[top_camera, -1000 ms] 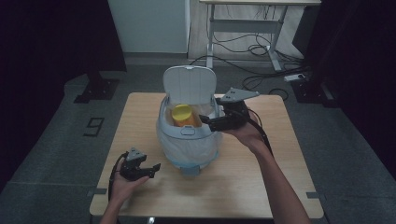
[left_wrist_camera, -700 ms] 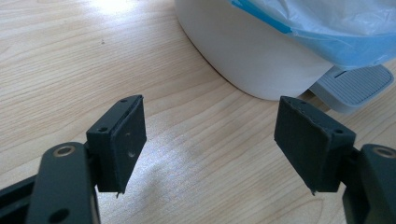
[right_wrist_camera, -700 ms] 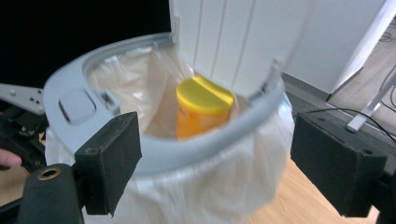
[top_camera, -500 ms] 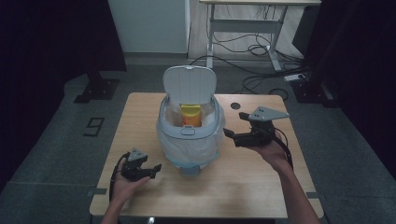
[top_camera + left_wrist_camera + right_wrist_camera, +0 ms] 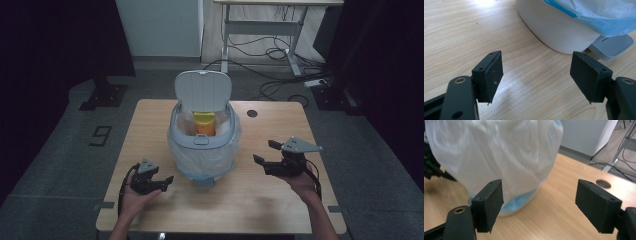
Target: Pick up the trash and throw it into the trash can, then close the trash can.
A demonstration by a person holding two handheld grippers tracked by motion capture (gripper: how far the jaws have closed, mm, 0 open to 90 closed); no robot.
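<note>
In the middle of the light wooden table (image 5: pixel 150 120) stands a small white pedal bin (image 5: pixel 204 152) lined with a thin translucent plastic bag (image 5: pixel 220 155) that folds down over its rim and shows a blue tint low on the outside. Its ribbed white lid (image 5: pixel 202 90) stands upright at the far side, and inside the open bin sits a yellow cylindrical container with a yellow cap (image 5: pixel 204 123), upright against the back wall. A grey ribbed foot pedal (image 5: pixel 202 183) sticks out of the bin's base toward the person. The left gripper (image 5: pixel 167 180) rests low over the table near the front left corner of the bin, held in the person's left hand (image 5: pixel 135 197); in the left gripper view its two black jaws stand well apart with bare wood between them, and the bin's white wall (image 5: pixel 556 30) and the pedal (image 5: pixel 611 46) lie just beyond. The right gripper (image 5: pixel 264 152), carrying a grey three-cornered plate (image 5: pixel 300 145), is held in the right hand (image 5: pixel 300 182) to the right of the bin, apart from it, and points toward the bagged side. Its jaws have just been closing, yet in the right gripper view they are still spread with nothing between them, only the bag (image 5: pixel 496 155) and the table (image 5: pixel 564 210) ahead. A round cable hole (image 5: pixel 252 113) marks the table behind the bin.
</note>
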